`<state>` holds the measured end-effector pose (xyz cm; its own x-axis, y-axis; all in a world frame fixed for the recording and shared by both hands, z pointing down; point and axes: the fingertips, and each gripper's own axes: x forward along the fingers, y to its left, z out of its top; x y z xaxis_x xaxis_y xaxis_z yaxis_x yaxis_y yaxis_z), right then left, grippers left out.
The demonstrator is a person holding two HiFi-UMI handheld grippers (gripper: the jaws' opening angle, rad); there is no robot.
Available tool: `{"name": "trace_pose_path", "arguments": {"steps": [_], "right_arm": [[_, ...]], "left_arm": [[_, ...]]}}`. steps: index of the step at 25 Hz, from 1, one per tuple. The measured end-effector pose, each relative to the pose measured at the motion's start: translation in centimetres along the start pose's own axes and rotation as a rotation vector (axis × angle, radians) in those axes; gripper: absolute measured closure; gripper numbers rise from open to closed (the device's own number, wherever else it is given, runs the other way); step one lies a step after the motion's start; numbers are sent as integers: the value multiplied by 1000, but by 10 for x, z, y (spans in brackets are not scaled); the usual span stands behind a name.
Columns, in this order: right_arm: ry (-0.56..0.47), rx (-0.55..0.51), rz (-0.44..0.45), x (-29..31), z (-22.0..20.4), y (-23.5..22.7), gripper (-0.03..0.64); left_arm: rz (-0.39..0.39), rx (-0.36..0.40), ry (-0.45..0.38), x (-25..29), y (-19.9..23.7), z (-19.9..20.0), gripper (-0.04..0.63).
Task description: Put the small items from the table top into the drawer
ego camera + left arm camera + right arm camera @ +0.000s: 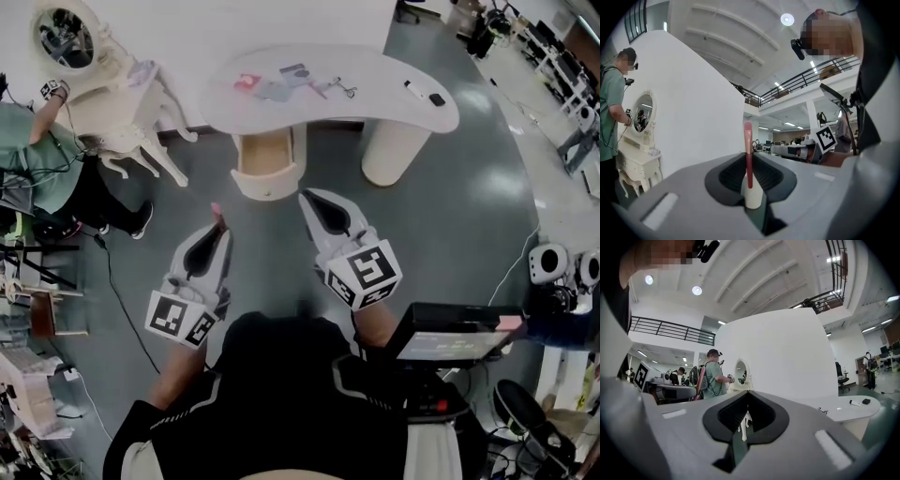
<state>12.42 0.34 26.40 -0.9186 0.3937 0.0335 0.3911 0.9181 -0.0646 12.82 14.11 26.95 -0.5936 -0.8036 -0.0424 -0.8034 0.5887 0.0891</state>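
Observation:
A white kidney-shaped table (375,70) stands ahead with small items on top: a red piece (246,82), grey-blue pieces (281,89), a wire-like thing (342,90), a white marker (412,89) and a small black piece (437,99). Below its left half the drawer (267,169) stands pulled out. My left gripper (217,225) (749,157) hangs well short of the table, shut on a slender pink-red stick (748,136) with a white base, its tip poking past the jaws. My right gripper (314,199) (746,397) is beside it, shut with nothing in it.
A white dressing table with an oval mirror (66,42) and an ornate white stool (131,141) stand at the far left, where a person in green (28,141) works. Cables run over the grey floor. A screen (450,337) and other gear sit at my right.

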Motion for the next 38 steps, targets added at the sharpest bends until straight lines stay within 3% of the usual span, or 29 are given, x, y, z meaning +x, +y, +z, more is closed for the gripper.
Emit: {"name": "trace_pose_path", "arguments": {"steps": [8, 19, 29, 38], "right_arm": [[8, 22, 11, 44, -11, -27, 615], [-14, -25, -89, 144, 5, -36, 614], [-4, -22, -202, 214, 10, -40, 614], [34, -17, -243, 238, 4, -71, 614]], "left_arm": [[15, -1, 31, 34, 39, -9, 551], [-95, 30, 1, 74, 143, -3, 551], [-180, -13, 2, 90, 224, 2, 551], [-236, -44, 23, 137, 246, -9, 551]]}}
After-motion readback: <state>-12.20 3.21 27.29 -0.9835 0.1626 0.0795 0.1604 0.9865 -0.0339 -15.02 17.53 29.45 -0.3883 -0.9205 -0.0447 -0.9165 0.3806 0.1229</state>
